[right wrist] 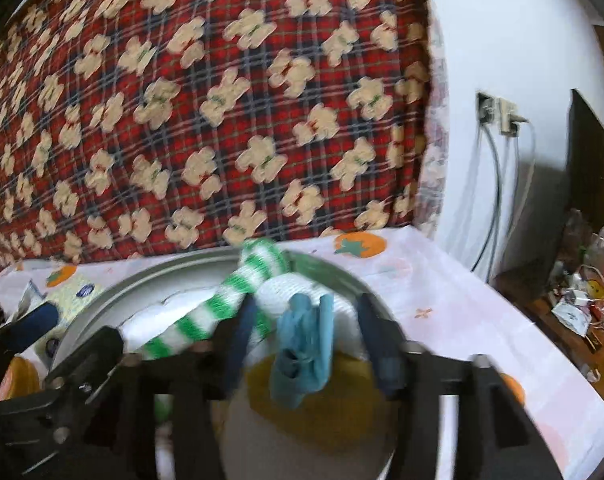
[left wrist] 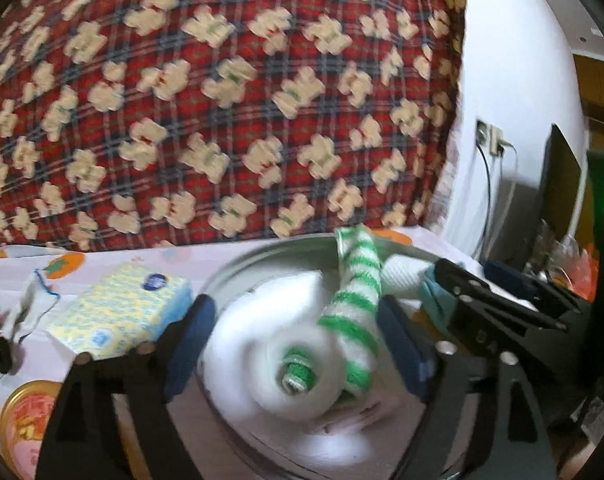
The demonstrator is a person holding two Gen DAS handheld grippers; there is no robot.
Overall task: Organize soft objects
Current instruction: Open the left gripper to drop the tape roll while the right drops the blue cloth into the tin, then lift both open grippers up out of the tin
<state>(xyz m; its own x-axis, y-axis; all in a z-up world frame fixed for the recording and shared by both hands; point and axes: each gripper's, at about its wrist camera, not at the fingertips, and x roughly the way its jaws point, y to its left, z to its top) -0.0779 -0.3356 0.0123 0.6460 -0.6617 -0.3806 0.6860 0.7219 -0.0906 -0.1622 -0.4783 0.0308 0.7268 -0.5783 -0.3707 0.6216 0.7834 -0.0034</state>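
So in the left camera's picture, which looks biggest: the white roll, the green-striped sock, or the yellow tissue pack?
1. White roll, though it is nearest the camera.
2-3. Yellow tissue pack and green-striped sock look alike; no ranking.

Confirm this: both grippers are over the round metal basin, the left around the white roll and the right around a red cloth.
Not quite. The right gripper straddles a blue cloth, not a red one, as the right wrist view shows. The rest holds: the left gripper is around the white roll, both over the metal basin.
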